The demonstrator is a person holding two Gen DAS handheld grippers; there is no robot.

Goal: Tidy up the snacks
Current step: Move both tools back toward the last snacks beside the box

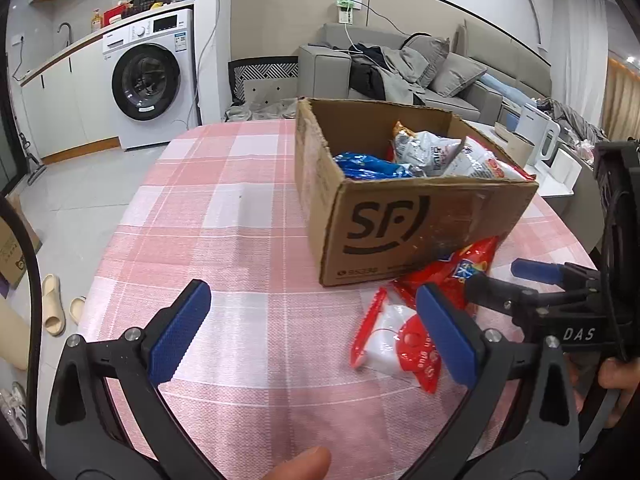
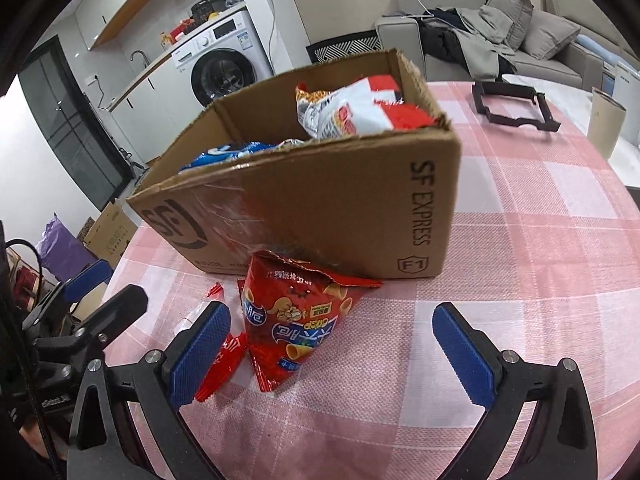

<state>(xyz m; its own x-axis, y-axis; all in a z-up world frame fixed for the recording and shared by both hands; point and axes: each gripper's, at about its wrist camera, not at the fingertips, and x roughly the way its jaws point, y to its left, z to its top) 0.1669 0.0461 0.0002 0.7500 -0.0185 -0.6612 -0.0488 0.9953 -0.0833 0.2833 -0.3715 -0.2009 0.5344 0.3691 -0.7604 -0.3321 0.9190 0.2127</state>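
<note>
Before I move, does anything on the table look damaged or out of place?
Yes. Two snack packets are outside the cardboard box: a red chip bag leans against its front wall, and a red-and-white packet lies flat beside it. The box's top edges are ragged, its flaps torn off. Both grippers are open and empty.

A: Room layout?

B: Round table with pink-and-white checked cloth [image 1: 224, 208]. Pale grey tiled floor [image 1: 88, 184]. White front-loading washing machine [image 1: 150, 76] under a white counter with a curved tap [image 1: 66, 30].

A: Other side?

B: Grey fabric sofa [image 1: 452, 76] against beige panelled wall [image 1: 280, 12], dark clothes heaped on it [image 1: 376, 70]. Dark glass-panelled door [image 2: 68, 120] far left. Lighting even, indoor.
</note>
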